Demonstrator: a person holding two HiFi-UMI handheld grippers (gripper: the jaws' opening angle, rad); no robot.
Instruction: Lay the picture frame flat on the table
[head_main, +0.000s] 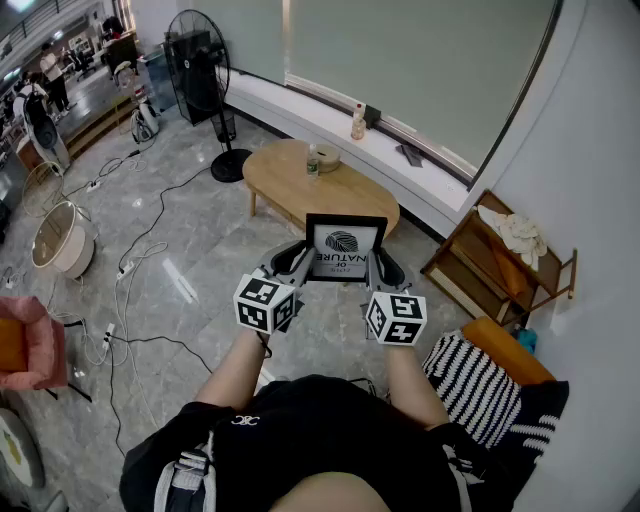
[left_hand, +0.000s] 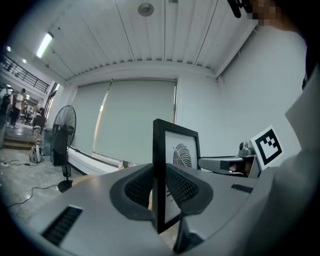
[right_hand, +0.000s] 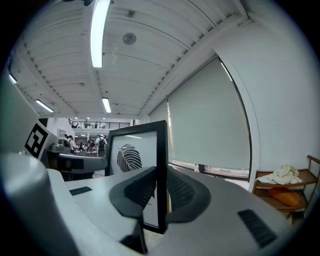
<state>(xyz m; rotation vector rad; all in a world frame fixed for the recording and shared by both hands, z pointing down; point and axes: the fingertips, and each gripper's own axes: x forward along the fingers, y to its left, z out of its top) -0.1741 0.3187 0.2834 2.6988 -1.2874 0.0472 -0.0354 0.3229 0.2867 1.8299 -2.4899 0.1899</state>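
Note:
A black picture frame with a white leaf print is held upright in the air between both grippers, above the floor and short of the oval wooden table. My left gripper is shut on the frame's left edge, its jaws clamped on both faces. My right gripper is shut on the frame's right edge the same way. In the left gripper view the other gripper's marker cube shows beyond the frame.
The table carries a bottle and a small bowl. A standing fan is at its left, cables run over the floor, a wooden shelf stands at the right, and a striped cushion lies near my right arm.

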